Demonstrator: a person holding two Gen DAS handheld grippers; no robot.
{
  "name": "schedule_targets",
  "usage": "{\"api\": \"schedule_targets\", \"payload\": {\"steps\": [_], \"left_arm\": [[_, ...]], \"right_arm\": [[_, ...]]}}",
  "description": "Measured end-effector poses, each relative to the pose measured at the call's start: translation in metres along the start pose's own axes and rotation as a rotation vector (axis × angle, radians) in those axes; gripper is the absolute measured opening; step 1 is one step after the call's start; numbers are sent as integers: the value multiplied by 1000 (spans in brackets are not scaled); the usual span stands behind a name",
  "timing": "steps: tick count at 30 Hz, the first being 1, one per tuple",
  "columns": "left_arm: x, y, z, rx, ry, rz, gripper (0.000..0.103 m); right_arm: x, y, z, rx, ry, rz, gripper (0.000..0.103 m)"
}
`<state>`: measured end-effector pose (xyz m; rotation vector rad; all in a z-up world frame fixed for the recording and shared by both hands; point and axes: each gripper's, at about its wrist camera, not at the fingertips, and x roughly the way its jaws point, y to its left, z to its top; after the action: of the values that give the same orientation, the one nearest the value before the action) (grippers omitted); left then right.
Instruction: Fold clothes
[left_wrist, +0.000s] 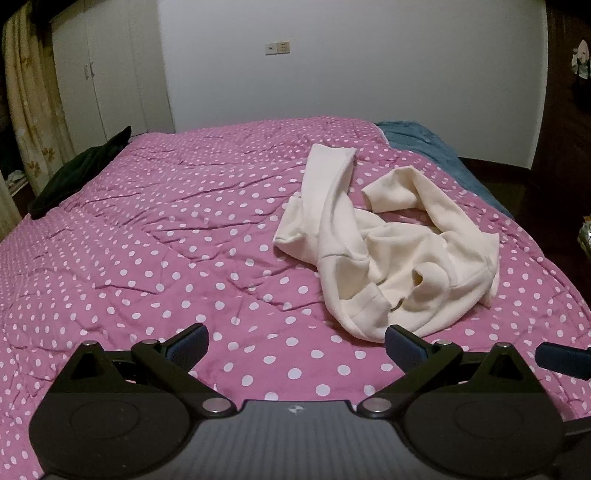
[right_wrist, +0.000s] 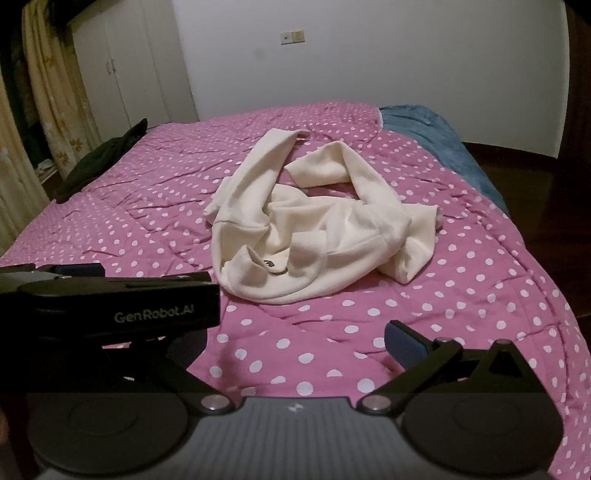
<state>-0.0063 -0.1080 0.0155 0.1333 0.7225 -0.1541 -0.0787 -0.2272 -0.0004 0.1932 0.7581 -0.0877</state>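
Note:
A crumpled cream sweatshirt lies on the pink polka-dot bedspread, its sleeves stretched toward the far wall. It also shows in the right wrist view. My left gripper is open and empty, hovering over the bedspread just short of the garment's near hem. My right gripper is open and empty, a little short of the sweatshirt; its left finger is hidden behind the left gripper's body. One right fingertip shows at the right edge of the left wrist view.
A dark garment lies at the bed's far left edge. A blue blanket lies at the far right corner. White wardrobe doors and a curtain stand to the left; a white wall is behind the bed.

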Motion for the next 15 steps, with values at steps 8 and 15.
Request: {"api": "schedule_targets", "payload": {"steps": [8, 15], "left_arm": [[1, -1, 2, 13, 0, 0, 103], [0, -3, 3, 28, 1, -10, 103]], "right_arm": [[1, -1, 1, -13, 3, -11, 103], [1, 0, 2, -21, 3, -16, 103]]}}
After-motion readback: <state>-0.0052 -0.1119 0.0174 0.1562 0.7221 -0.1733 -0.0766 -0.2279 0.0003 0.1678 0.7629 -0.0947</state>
